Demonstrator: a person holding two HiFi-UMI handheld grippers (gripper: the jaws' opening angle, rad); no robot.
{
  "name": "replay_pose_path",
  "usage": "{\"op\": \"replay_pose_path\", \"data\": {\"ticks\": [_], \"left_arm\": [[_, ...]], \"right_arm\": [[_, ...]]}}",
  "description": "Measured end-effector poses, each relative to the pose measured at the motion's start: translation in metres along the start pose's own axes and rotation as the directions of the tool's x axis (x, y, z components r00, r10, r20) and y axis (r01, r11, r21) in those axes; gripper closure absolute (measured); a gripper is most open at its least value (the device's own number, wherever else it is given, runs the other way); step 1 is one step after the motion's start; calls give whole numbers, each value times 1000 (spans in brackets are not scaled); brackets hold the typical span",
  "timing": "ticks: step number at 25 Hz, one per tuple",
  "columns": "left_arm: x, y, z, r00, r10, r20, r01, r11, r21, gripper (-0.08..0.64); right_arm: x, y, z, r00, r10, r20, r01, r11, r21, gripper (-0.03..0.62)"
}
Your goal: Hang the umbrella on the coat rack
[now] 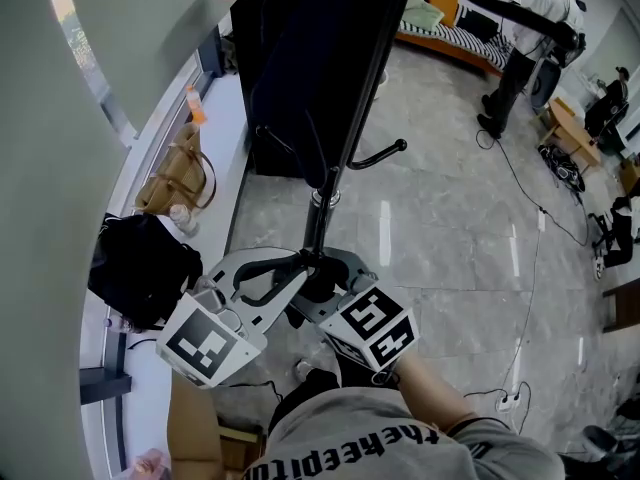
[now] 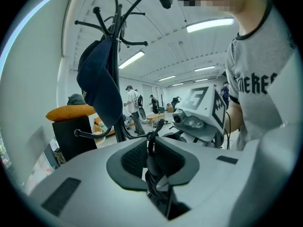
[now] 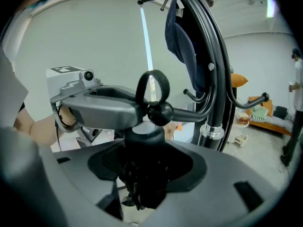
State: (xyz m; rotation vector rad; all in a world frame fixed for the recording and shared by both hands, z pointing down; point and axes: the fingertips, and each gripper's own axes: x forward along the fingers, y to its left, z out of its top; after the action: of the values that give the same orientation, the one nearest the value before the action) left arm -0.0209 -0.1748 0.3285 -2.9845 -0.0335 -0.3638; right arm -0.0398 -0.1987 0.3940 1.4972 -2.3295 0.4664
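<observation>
I hold a black folded umbrella (image 1: 318, 286) between both grippers, right beside the foot of the black coat rack (image 1: 347, 133). My right gripper (image 1: 342, 276) is shut on the umbrella's body (image 3: 142, 174); its ball end (image 3: 161, 111) and strap loop (image 3: 152, 87) stick up above the jaws. My left gripper (image 1: 292, 272) comes in from the left and is shut on the umbrella's thin strap (image 2: 151, 148). The coat rack (image 2: 116, 56) rises above with curved hooks; a navy cap (image 2: 98, 86) hangs on it. One low hook (image 1: 385, 154) juts right.
A tan handbag (image 1: 178, 173) and a black bag (image 1: 142, 268) sit on the white ledge (image 1: 225, 128) at the left. A dark cabinet (image 1: 290, 58) with an orange cushion stands behind the rack. A person (image 1: 520, 48) stands far right; cables (image 1: 540, 203) trail over the marble floor.
</observation>
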Motion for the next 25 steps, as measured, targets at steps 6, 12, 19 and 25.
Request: {"op": "replay_pose_path", "data": {"ticks": [6, 12, 19, 25], "left_arm": [[1, 3, -2, 1000, -7, -9, 6, 999, -49, 522], [1, -4, -4, 999, -39, -5, 39, 998, -44, 523], [-1, -8, -4, 995, -91, 40, 95, 989, -109, 522], [-2, -5, -2, 987, -115, 111, 134, 975, -178, 522]], "right_arm": [[0, 1, -1, 1000, 13, -7, -13, 1000, 9, 348], [-1, 3, -7, 1000, 25, -11, -25, 1000, 4, 348], [-5, 5, -11, 999, 34, -12, -34, 999, 17, 348], [-9, 2, -14, 1000, 25, -13, -25, 999, 20, 348]]}}
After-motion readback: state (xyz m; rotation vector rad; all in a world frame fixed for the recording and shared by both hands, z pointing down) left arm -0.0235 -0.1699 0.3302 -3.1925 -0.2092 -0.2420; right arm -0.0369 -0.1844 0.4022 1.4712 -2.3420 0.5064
